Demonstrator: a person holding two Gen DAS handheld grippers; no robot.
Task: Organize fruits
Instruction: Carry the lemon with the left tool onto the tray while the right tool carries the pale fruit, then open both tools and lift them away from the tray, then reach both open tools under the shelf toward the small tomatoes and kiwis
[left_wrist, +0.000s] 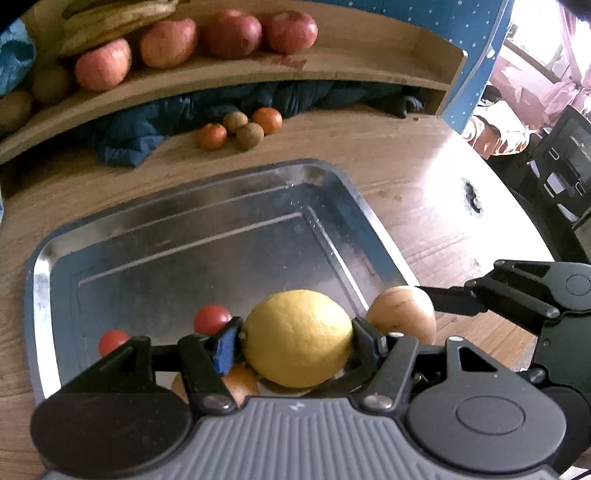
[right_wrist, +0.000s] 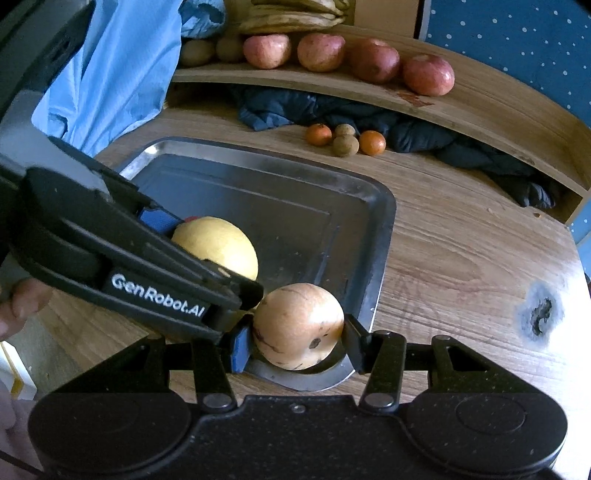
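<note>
- Landmark for all places: the metal tray, sitting on the wooden table.
- Left gripper is grasping a yellow lemon end to end, its pads pressing on both tips; the lemon is sitting over the tray's near edge.
- Right gripper is clamping a tan round fruit between its pads, at the tray's near right corner, just beside the lemon; cannot tell whether the fruit is resting on the rim or hanging above it.
- An orange fruit is lying inside the tray at its near edge, partly hidden under the left gripper's blue pad.
- Two small red tomatoes are lying inside the tray, near its left side, just left of the lemon.
- Beyond the tray's far edge, two small orange fruits and two brown kiwis are clustering on the table, in front of a dark blue cloth.
- Farther beyond the tray, a wooden shelf is carrying four red apples in a row, with bananas to their left.
</note>
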